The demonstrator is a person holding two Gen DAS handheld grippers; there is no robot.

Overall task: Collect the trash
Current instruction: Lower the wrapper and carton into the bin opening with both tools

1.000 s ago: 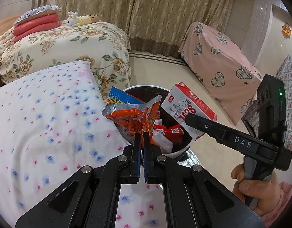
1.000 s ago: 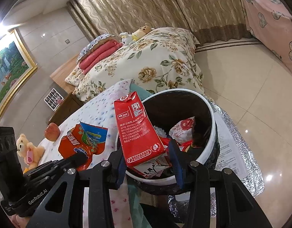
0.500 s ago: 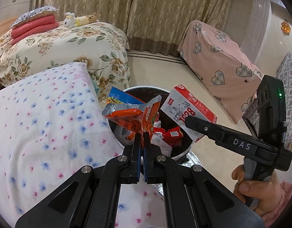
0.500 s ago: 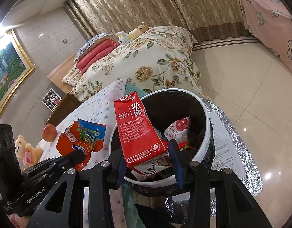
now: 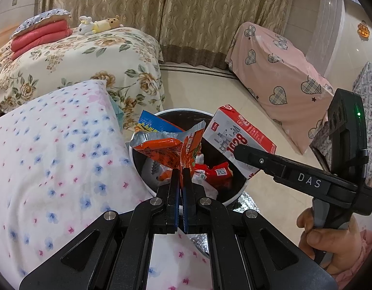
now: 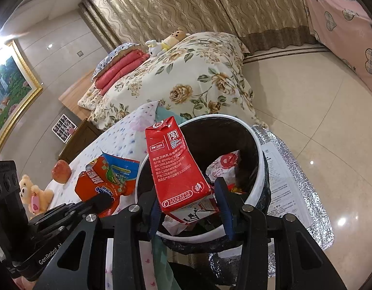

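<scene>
My left gripper (image 5: pixel 180 172) is shut on an orange and blue snack bag (image 5: pixel 170 146), held over the near rim of a white trash bin (image 5: pixel 147 184) lined in black. The bag also shows in the right wrist view (image 6: pixel 106 178). My right gripper (image 6: pixel 187 207) is shut on a red and white milk carton (image 6: pixel 177 166), held upright over the bin (image 6: pixel 261 159). In the left wrist view the carton (image 5: pixel 236 135) hangs over the bin's right side. Several wrappers (image 5: pixel 215 172) lie inside the bin.
A table with a floral cloth (image 5: pixel 48 159) is left of the bin; an apple (image 6: pixel 61 171) and a toy bear (image 6: pixel 34 193) sit on it. A flowered bed (image 5: pixel 72 55) stands behind. A silver mat with paper (image 6: pixel 290 178) lies under the bin. Pink-covered furniture (image 5: pixel 278 72) is right.
Both grippers have moved a little forward over the bin with their items still held; the bin sits nearer and more centred under them.
</scene>
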